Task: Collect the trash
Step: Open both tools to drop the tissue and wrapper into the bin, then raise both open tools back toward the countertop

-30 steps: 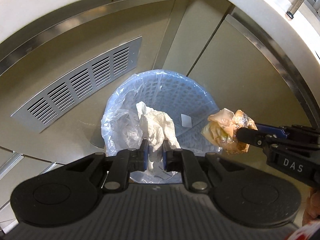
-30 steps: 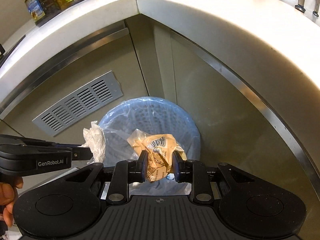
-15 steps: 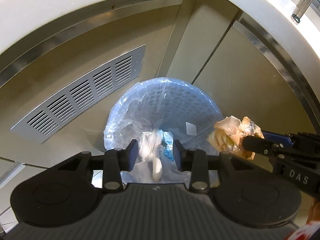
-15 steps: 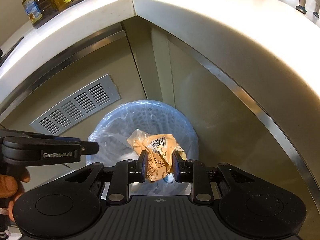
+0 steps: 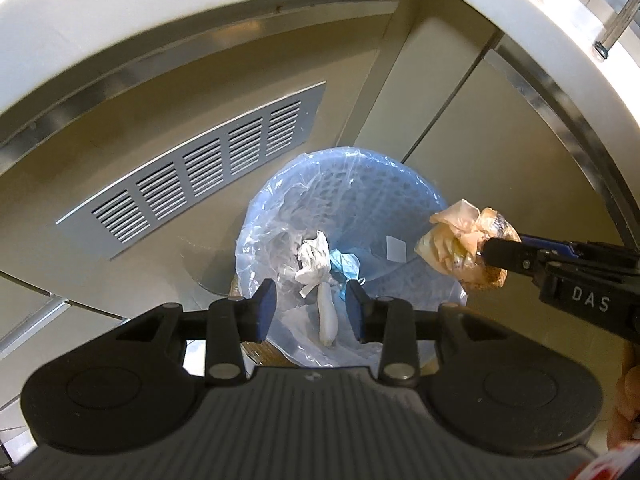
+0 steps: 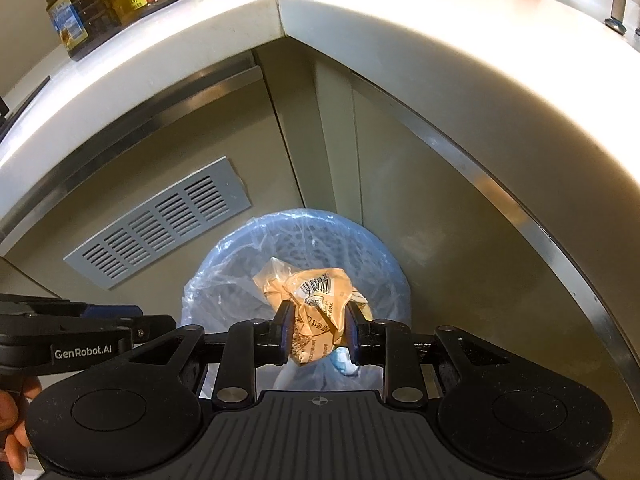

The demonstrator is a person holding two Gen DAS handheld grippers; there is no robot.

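A blue mesh trash bin (image 5: 376,188) with a clear plastic liner stands on the floor below the counter corner; it also shows in the right wrist view (image 6: 360,240). A crumpled white tissue (image 5: 314,260) lies inside it on blue trash. My left gripper (image 5: 311,312) is open and empty above the bin's near rim. My right gripper (image 6: 318,330) is shut on a crumpled tan wrapper (image 6: 316,300) with a barcode, held above the bin; the wrapper shows at the bin's right rim in the left wrist view (image 5: 460,244).
A white counter (image 6: 360,40) wraps around the corner above the bin, with oil and sauce bottles (image 6: 100,4) on its left part. A grey vent grille (image 5: 200,172) is set in the cabinet wall left of the bin.
My left gripper opened and let go of the white tissue, which dropped into the bin. My right gripper stays shut on the wrapper and has lifted slightly.
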